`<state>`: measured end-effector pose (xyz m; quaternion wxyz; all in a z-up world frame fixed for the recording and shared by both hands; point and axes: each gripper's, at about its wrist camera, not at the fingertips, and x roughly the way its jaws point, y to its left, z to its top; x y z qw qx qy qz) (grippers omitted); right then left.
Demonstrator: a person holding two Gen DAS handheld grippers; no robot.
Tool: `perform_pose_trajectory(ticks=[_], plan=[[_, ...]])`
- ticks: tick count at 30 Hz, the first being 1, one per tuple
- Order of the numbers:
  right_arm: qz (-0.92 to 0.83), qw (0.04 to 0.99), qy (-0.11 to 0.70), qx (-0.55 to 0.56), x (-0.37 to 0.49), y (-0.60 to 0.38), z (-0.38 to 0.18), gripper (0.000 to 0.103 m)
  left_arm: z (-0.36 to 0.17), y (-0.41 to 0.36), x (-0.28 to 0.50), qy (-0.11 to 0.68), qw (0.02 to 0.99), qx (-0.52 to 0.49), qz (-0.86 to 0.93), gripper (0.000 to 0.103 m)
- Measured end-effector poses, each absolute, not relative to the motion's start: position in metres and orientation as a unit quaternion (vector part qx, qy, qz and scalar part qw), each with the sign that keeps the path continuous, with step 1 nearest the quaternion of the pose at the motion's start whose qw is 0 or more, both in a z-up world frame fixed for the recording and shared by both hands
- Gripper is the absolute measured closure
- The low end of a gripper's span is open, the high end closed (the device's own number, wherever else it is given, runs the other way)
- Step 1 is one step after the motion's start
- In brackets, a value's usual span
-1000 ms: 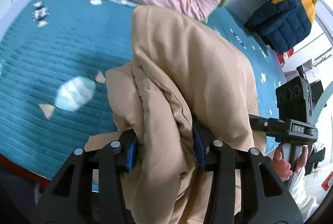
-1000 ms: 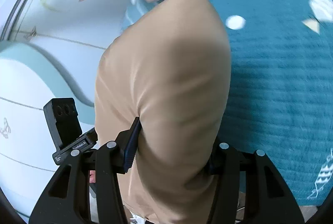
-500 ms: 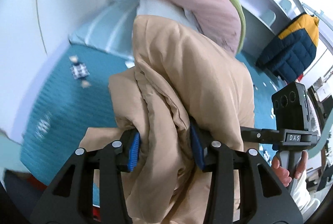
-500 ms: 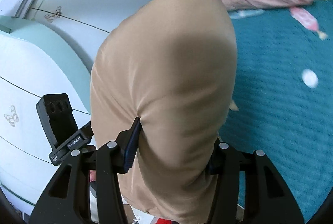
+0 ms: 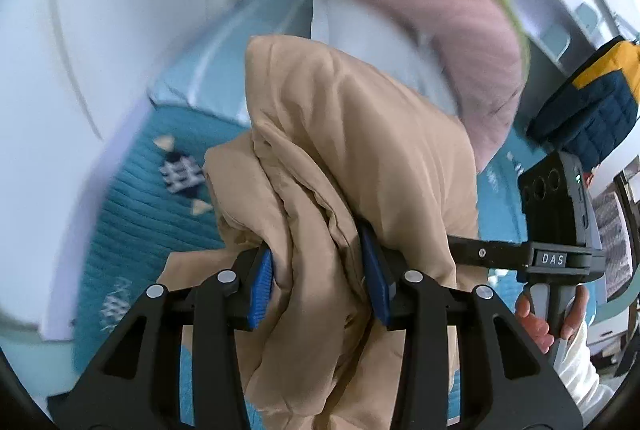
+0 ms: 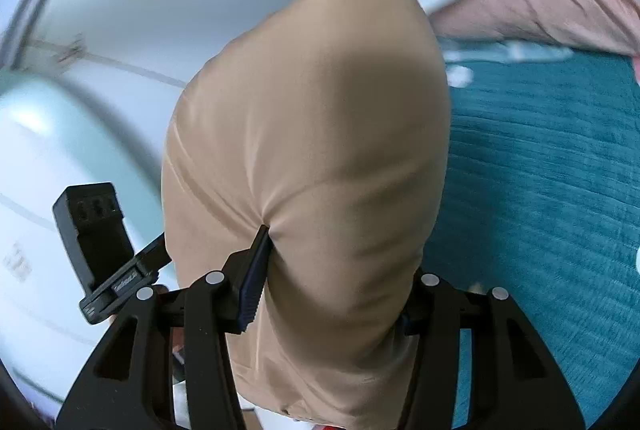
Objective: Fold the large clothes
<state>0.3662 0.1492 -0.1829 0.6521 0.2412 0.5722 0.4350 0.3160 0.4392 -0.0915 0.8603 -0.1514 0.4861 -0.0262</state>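
Observation:
A bulky tan padded garment [image 5: 344,158] hangs bunched between both grippers above a teal bedspread [image 5: 132,218]. My left gripper [image 5: 318,270] is shut on a thick fold of it, the blue pads pressing in from both sides. In the right wrist view the same tan garment [image 6: 316,134] bulges out smooth and rounded, and my right gripper [image 6: 332,294] is shut on it; its right pad is mostly buried in the cloth. The other handheld unit [image 5: 560,226] shows at the right of the left wrist view, held by a hand [image 5: 536,322].
A pink quilt [image 5: 440,14] with white and green bedding is piled at the head of the bed. A navy and yellow jacket [image 5: 592,102] lies at the far right. A white wall [image 6: 132,2] with butterfly prints and a pale headboard [image 6: 60,134] stand left of the teal bedspread [image 6: 560,190].
Both grippers have carried the tan garment sideways toward the wall and the head of the bed. The wall now fills more of both views. The grips have not changed.

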Motion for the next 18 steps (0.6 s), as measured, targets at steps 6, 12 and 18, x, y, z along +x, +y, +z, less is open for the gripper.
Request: perform_pose_trajectory(ticks=[6, 12, 18], plan=[[0.330, 0.692, 0.610, 0.202, 0.398, 0.133, -0.278, 0.051, -0.221, 0.437, 0.361, 0.537, 0.829, -0.158, -0.003, 0.063], [0.331, 0.706, 0.593, 0.203, 0.401, 0.124, -0.297, 0.037, -0.256, 0.464, 0.359, 0.514, 0.832, -0.210, 0.021, 0.058], [0.329, 0.731, 0.574, 0.168, 0.384, 0.119, -0.272, 0.035, -0.225, 0.484, 0.337, 0.496, 0.836, -0.230, 0.046, 0.054]])
